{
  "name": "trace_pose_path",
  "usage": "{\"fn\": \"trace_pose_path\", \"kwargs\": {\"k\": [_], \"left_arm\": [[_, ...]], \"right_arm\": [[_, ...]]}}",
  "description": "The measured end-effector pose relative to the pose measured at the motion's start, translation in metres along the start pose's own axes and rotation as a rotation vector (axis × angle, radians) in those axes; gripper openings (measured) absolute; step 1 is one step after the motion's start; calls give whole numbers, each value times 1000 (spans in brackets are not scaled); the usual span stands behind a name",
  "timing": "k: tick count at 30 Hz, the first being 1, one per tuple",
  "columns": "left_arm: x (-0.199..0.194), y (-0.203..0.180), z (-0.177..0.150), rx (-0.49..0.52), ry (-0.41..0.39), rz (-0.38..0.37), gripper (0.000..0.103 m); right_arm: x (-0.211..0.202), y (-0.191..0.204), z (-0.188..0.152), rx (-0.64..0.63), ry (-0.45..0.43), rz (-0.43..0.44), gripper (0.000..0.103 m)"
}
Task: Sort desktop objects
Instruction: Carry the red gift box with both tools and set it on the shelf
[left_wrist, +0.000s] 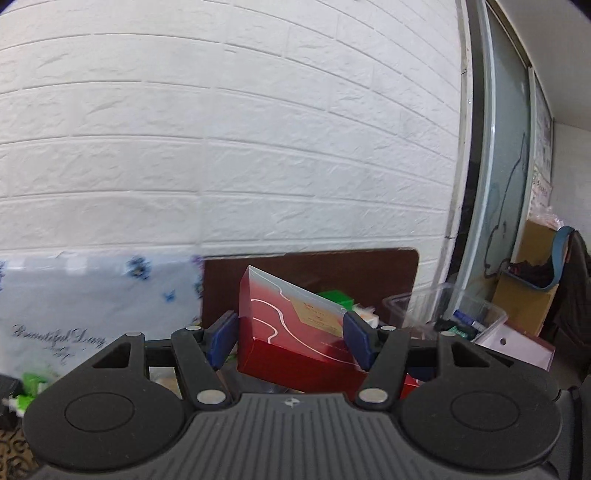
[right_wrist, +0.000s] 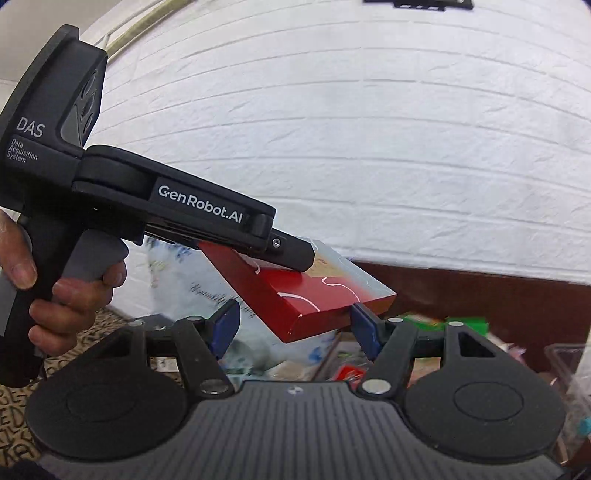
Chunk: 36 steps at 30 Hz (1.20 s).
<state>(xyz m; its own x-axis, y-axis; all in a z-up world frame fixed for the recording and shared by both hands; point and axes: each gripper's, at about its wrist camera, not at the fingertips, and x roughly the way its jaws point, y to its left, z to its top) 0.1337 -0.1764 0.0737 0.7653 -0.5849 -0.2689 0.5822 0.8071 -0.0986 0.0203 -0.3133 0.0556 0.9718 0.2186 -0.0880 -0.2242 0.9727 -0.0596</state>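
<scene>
My left gripper (left_wrist: 291, 338) is shut on a red and silver box (left_wrist: 295, 328) with white curved lines, holding it tilted in the air. The same box (right_wrist: 314, 295) shows in the right wrist view, gripped by the left gripper's black fingers (right_wrist: 295, 254). My right gripper (right_wrist: 295, 328) is open just below the box's lower edge; its right pad (right_wrist: 364, 326) is at the box's corner, whether touching I cannot tell.
A clear plastic bin (left_wrist: 461, 314) with small items stands at right. A white floral bag (left_wrist: 92, 306) lies at left. A dark brown board (left_wrist: 369, 273) leans on the white brick wall. Green and red small packages (right_wrist: 424, 321) lie below.
</scene>
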Motion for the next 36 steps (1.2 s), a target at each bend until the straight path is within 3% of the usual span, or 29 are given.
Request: {"fn": "trace_pose_path", "kwargs": {"k": [10, 11, 12, 13, 16, 19, 26, 29, 36], "left_arm": [[86, -15, 11, 0, 3, -56, 62], [97, -13, 10, -4, 23, -88, 52], [109, -13, 8, -19, 58, -139, 47], [118, -14, 5, -31, 74, -138, 35], [142, -17, -5, 14, 94, -86, 41], [150, -2, -12, -32, 120, -93, 52], [146, 12, -19, -61, 134, -83, 57], [142, 7, -20, -58, 136, -99, 58], [142, -23, -17, -3, 142, -141, 66]], "right_arm": [[31, -66, 0, -57, 32, -88, 65], [36, -72, -3, -57, 41, -83, 64], [45, -76, -6, -59, 44, -41, 57], [52, -80, -7, -53, 51, 0, 56], [85, -79, -17, -151, 131, -51, 57], [86, -89, -31, -172, 141, -68, 57], [53, -110, -43, -24, 132, -94, 58], [46, -122, -47, 7, 129, -119, 66], [15, -128, -66, 74, 155, -164, 69]]}}
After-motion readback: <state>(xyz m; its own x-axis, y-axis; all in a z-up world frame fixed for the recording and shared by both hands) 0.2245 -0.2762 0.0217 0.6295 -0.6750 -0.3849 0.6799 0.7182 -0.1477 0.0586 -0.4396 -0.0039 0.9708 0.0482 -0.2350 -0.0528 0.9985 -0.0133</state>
